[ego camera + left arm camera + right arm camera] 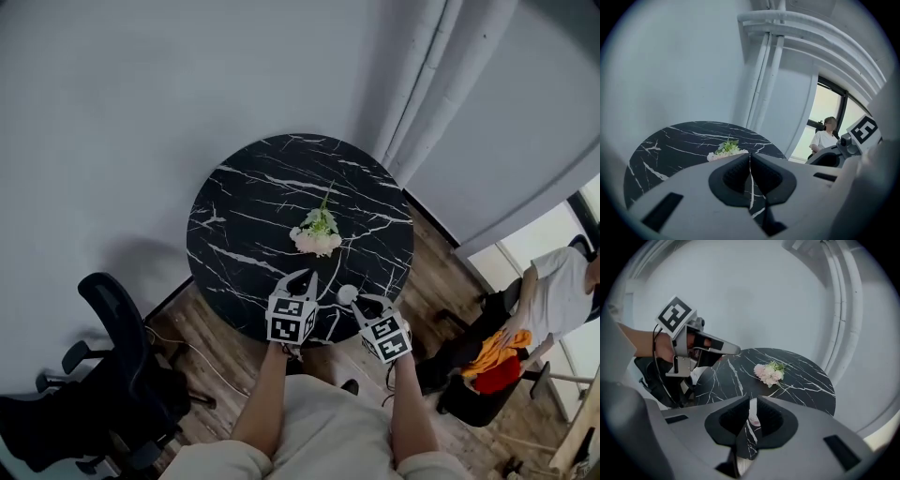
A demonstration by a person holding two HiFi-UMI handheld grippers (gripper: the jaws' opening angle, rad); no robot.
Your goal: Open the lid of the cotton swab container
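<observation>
The cotton swab container (347, 294) is a small round white thing near the front edge of the round black marble table (244, 202). In the right gripper view the container (752, 415) shows pale through the narrow slit behind the jaws. My right gripper (360, 302) hovers right beside it, jaws shut and empty (753, 400). My left gripper (304, 276) hangs over the table's front edge a little to the left, its pads pressed together with nothing between them (750, 157). It also appears in the right gripper view as the left gripper (731, 349).
A small bunch of pink and white flowers (317, 234) lies at the table's middle. A black office chair (112, 375) stands at the lower left. At the right edge sits a person (558, 291) by a window. Grey curtains (441, 84) hang behind the table.
</observation>
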